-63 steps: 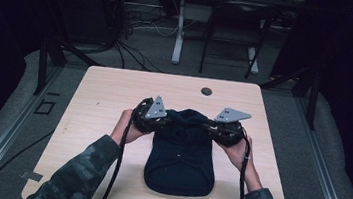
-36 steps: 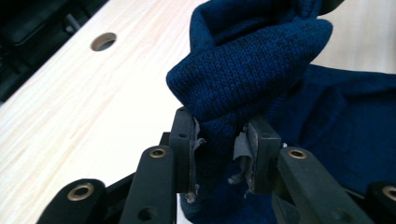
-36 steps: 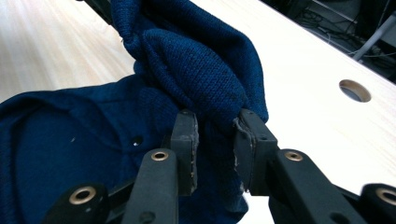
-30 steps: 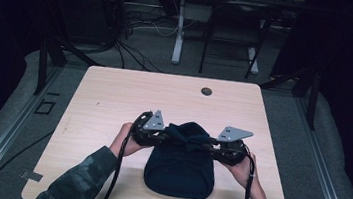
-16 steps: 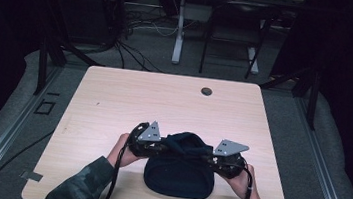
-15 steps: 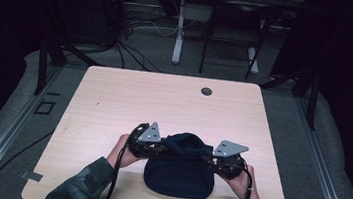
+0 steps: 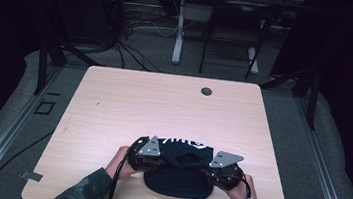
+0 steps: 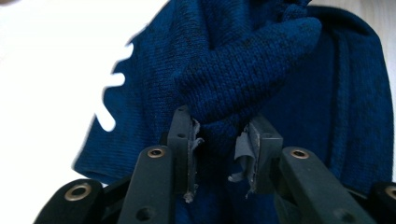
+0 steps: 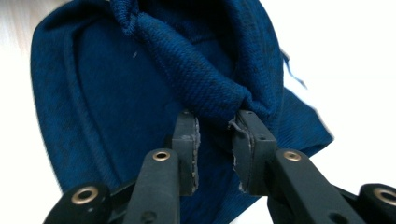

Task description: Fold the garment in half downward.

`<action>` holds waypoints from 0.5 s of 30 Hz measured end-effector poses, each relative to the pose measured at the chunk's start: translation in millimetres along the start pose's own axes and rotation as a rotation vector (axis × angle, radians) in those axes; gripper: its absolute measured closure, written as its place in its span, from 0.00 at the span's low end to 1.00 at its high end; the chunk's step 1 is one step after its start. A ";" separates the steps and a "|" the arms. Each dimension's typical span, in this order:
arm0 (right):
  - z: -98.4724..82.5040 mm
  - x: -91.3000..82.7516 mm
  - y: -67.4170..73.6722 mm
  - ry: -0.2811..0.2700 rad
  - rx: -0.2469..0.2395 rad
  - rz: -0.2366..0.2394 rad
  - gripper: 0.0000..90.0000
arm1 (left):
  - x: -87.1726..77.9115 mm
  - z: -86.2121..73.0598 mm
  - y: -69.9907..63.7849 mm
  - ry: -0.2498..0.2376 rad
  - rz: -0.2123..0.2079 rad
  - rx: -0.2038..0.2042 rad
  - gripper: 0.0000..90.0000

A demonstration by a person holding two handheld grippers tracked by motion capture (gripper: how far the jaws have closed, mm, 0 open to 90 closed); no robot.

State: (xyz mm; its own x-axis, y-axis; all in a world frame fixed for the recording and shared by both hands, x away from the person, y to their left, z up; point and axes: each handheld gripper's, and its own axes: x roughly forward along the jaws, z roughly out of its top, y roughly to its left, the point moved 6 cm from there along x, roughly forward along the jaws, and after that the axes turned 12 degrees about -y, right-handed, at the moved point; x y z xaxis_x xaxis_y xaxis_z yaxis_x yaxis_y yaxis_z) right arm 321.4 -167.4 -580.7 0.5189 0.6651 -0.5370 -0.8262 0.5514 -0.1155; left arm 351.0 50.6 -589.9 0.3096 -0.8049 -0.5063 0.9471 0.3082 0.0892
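Note:
A dark blue knit garment (image 7: 175, 182) lies near the table's front edge, with white lettering (image 7: 179, 141) along its far fold. My left gripper (image 7: 161, 160) is at its left side and my right gripper (image 7: 205, 170) at its right. In the left gripper view a thick roll of the garment (image 8: 243, 79) sits between the pads of my left gripper (image 8: 217, 140). In the right gripper view a similar roll of the garment (image 9: 201, 93) sits pinched in my right gripper (image 9: 214, 135). Both pairs of jaws have just been opening slightly, with cloth still between them.
The pale wooden table (image 7: 128, 104) stretches away behind the garment, with a small dark round grommet (image 7: 206, 91) near its far edge. The person's forearms come in over the front edge. Dark floor, cables and another desk's legs (image 7: 178, 34) lie beyond.
Both grippers have come toward the front edge and sunk lower, drawing the garment's far part with them. The garment looks shorter, and white lettering now shows on its far fold.

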 end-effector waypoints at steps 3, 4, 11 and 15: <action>-7.4 -0.3 5.4 0.030 0.013 0.019 0.71 | -1.2 -7.5 -4.0 0.033 -0.011 -0.032 0.64; -10.5 -1.2 8.2 0.049 0.022 0.028 0.70 | -3.3 -9.7 -6.6 0.045 -0.006 -0.038 0.60; -10.0 -26.5 13.5 0.010 0.062 0.019 0.64 | -34.1 -9.7 -11.1 0.048 0.055 -0.052 0.38; 9.4 -31.5 -0.3 -0.065 0.103 -0.014 0.62 | -43.9 6.9 -3.6 0.001 0.081 -0.051 0.33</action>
State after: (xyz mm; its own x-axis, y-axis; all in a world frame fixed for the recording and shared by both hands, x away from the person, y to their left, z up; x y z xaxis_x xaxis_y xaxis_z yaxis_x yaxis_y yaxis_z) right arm 307.4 -183.8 -555.9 0.5464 0.6862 -0.4802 -0.7935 0.6075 -0.0347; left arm 334.6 81.3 -562.0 0.3847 -0.7760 -0.4999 0.9136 0.3974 0.0864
